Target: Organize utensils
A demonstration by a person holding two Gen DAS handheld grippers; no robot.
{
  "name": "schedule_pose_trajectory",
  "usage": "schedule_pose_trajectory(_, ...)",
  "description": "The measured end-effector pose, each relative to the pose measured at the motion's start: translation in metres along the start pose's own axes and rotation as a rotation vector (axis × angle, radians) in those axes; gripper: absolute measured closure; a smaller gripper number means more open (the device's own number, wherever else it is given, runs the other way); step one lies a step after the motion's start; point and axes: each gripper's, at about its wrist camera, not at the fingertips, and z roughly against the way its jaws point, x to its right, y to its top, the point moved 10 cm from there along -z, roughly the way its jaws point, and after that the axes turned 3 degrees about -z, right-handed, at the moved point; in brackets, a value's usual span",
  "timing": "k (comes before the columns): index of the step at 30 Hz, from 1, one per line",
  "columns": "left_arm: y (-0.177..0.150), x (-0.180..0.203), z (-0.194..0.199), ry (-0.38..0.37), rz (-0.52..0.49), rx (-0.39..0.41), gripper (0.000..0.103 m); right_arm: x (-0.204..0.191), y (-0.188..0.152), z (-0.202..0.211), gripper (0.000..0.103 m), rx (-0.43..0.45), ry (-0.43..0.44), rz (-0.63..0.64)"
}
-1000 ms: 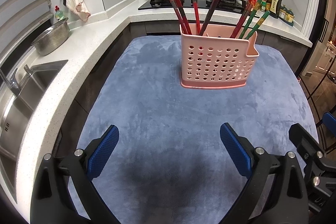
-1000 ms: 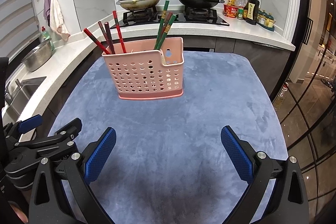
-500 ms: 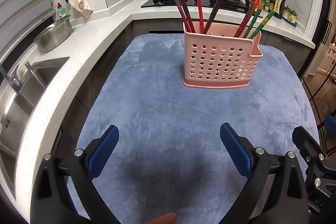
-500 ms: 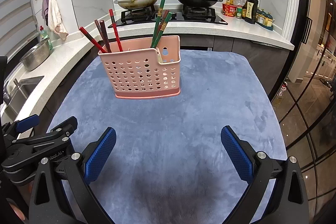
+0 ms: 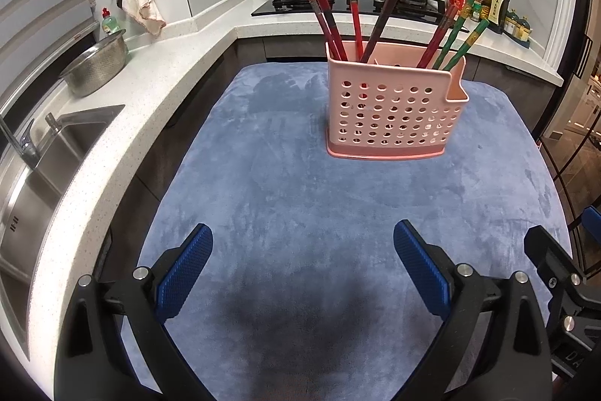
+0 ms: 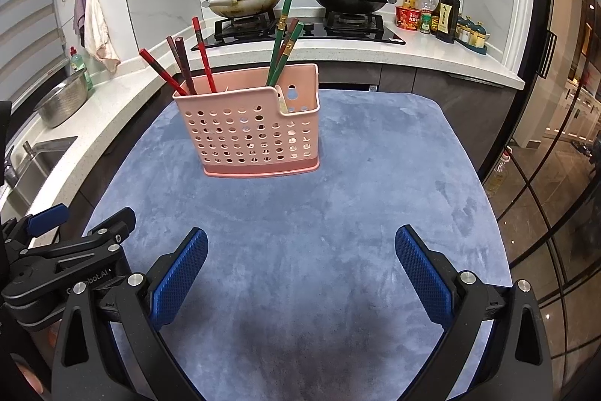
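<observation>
Both claws hang low over the blue cloth (image 5: 300, 198) that covers the table, and neither holds anything. The left claw (image 5: 302, 269) fills the bottom of its own frame, its blue pads (image 5: 184, 273) spread wide apart. The right claw (image 6: 300, 269) sits the same way at the bottom of its frame, fingers well apart over bare cloth; the left tool's black frame shows at the lower left edge of the right view.

The pink holder (image 5: 394, 111) stands upright on the cloth, right of centre in the upper half of the left view and left of centre in the right view, well apart from both claws. Red chopsticks (image 5: 353, 14) lean out of its left part, and green chopsticks (image 6: 280, 44) together with one more red stick rise from the right part, beside a small notched pocket at that end.

Behind, along the top of the frames, two lidded pans (image 6: 244, 0) sit on the stove. A steel bowl (image 5: 95, 66) rests on the white worktop at the left, near the sink (image 5: 45, 168).
</observation>
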Motion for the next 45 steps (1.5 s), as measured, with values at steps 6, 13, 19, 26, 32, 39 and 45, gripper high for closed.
schedule_pose_trajectory(6, 0.0013, 0.0, 0.0025, 0.006, -0.002, 0.013, 0.01, 0.0012, 0.0007, -0.0005, 0.007, 0.004, -0.002, -0.003)
schedule_pose_trajectory(13, 0.0046, 0.0027, 0.0058, 0.01, -0.017, 0.028, 0.01, 0.0036, 0.0006, -0.0007, 0.007, 0.004, -0.001, -0.004)
schedule_pose_trajectory(19, 0.006, 0.003, 0.0052, 0.01, -0.017, 0.028, 0.01, 0.0044, 0.0015, 0.0, 0.007, 0.01, -0.005, -0.006)
schedule_pose_trajectory(26, 0.0037, 0.0025, 0.003, 0.013, -0.014, 0.019, 0.01, 0.0049, 0.0015, 0.0004, 0.007, 0.012, -0.008, -0.008)
schedule_pose_trajectory(32, 0.0033, 0.0017, 0.0031, 0.016, -0.009, 0.018, 0.01, 0.0045, 0.0007, 0.0007, 0.007, 0.009, -0.008, -0.008)
schedule_pose_trajectory(39, 0.003, 0.0003, 0.0023, 0.017, -0.006, 0.015, 0.01, 0.0047, 0.0009, 0.0008, 0.007, 0.009, -0.008, -0.009)
schedule_pose_trajectory(45, 0.003, 0.0004, 0.0023, 0.017, -0.006, 0.015, 0.01, 0.0042, 0.001, 0.0008, 0.007, 0.01, -0.009, -0.008)
